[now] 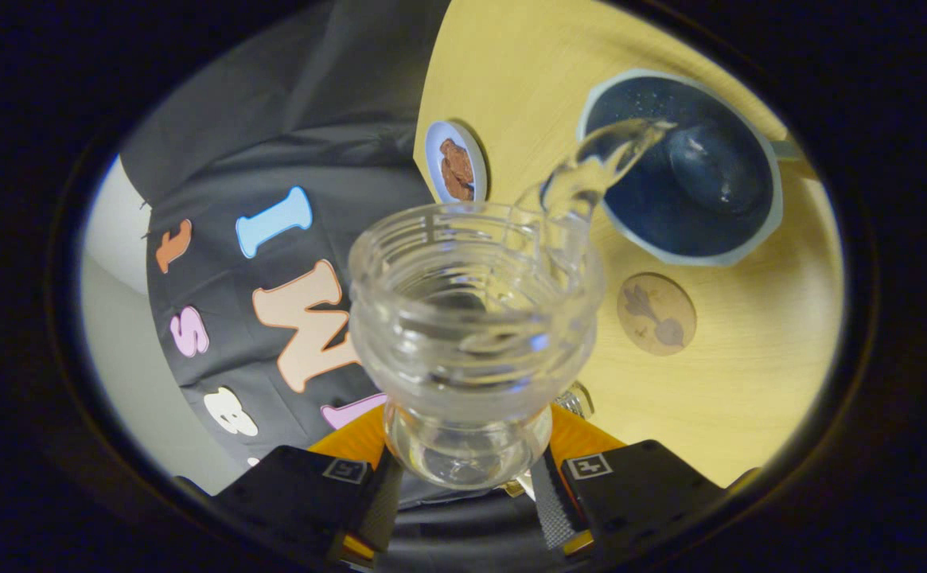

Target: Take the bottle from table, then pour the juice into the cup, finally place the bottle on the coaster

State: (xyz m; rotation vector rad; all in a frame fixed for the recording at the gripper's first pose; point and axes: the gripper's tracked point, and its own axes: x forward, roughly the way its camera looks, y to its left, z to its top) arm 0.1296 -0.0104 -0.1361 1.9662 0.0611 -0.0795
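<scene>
A clear plastic bottle (471,318) with an open threaded mouth is held between my gripper's (469,469) two fingers, which press on its neck from both sides. The bottle is tipped over, and a clear stream of liquid (590,171) runs from its mouth into a dark blue cup (682,163) with a pale rim on the yellow wooden table (749,374). A round wooden coaster (656,313) with a plant drawing lies on the table right beside the cup.
A small white dish (455,163) holding a brown piece of food sits near the table's edge, beyond the bottle. Past that edge hangs the black cloth wall (272,159).
</scene>
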